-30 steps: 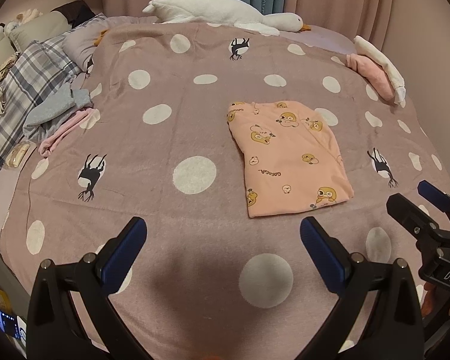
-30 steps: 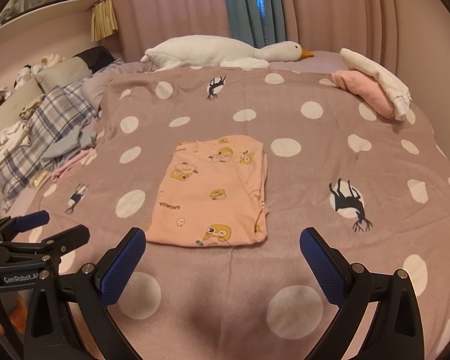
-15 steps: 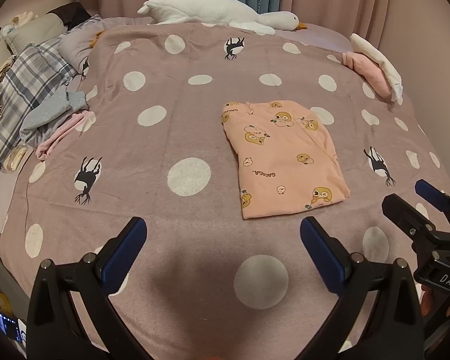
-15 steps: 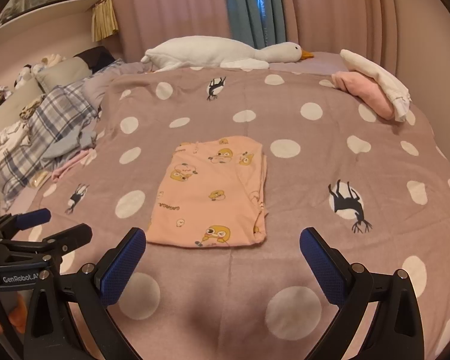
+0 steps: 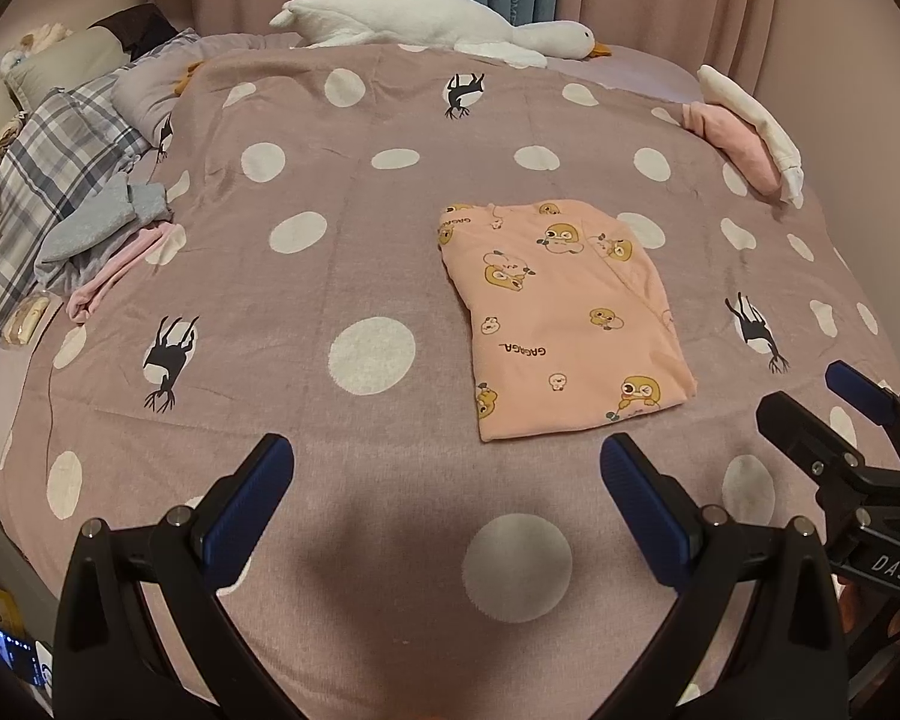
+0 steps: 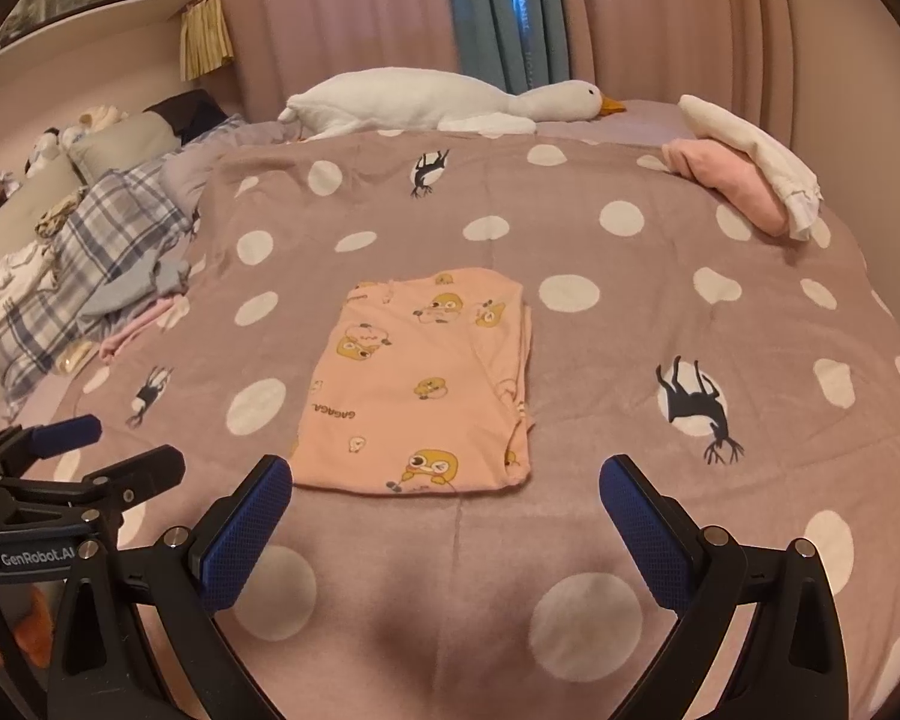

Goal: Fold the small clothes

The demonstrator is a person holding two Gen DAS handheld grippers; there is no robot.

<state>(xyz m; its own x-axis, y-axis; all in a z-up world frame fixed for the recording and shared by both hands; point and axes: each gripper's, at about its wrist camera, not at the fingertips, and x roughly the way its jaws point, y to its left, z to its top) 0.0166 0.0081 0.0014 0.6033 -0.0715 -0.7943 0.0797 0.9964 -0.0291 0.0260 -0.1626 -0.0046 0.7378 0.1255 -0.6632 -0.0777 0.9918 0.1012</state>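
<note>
Both grippers hover wide open at the near edge of the bed, nothing held.

On the left, the left gripper gapes over bare bedspread; the pink garment lies ahead and to its right. It's folded flat, long axis running near to far. Further right, the right gripper gapes too, the garment's near hem just beyond its fingertips, so I'd judge the right one better placed.

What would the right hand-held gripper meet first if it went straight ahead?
Probably the folded pink garment, whose near edge lies just beyond the open right hand-held gripper, slightly left of centre. Depth is unclear; it may touch the bedspread first.
</note>
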